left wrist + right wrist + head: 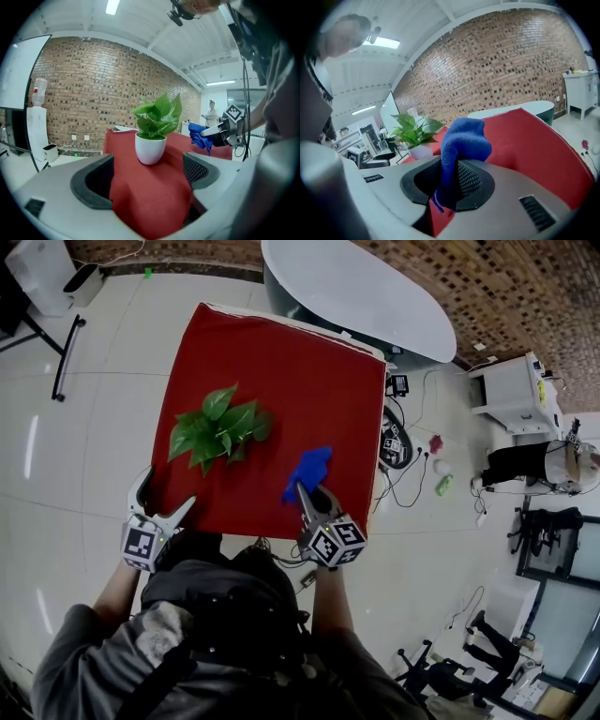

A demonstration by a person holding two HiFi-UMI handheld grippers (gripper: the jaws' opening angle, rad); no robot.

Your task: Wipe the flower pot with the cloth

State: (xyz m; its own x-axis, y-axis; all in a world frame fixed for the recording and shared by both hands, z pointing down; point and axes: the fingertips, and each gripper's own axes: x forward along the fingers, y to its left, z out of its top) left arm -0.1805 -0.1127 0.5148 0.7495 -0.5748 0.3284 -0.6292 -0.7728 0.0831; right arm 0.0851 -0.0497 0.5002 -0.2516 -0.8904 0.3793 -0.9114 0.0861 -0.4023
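The left gripper [164,501] hovers at the near-left edge of the table [291,362], jaws spread and holding nothing. The white pot [150,147] stands left of centre under its leaves [217,432]. It looks smooth, rigid and easily tipped, so it is best steadied at the rim. The right gripper [305,495] pinches the soft, limp cloth [310,468], near the pot but apart from it.

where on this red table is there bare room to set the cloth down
The far half of the red table, beyond the plant, is bare. So is the near strip between the left gripper and the right gripper holding the cloth. Crowded around the plant.
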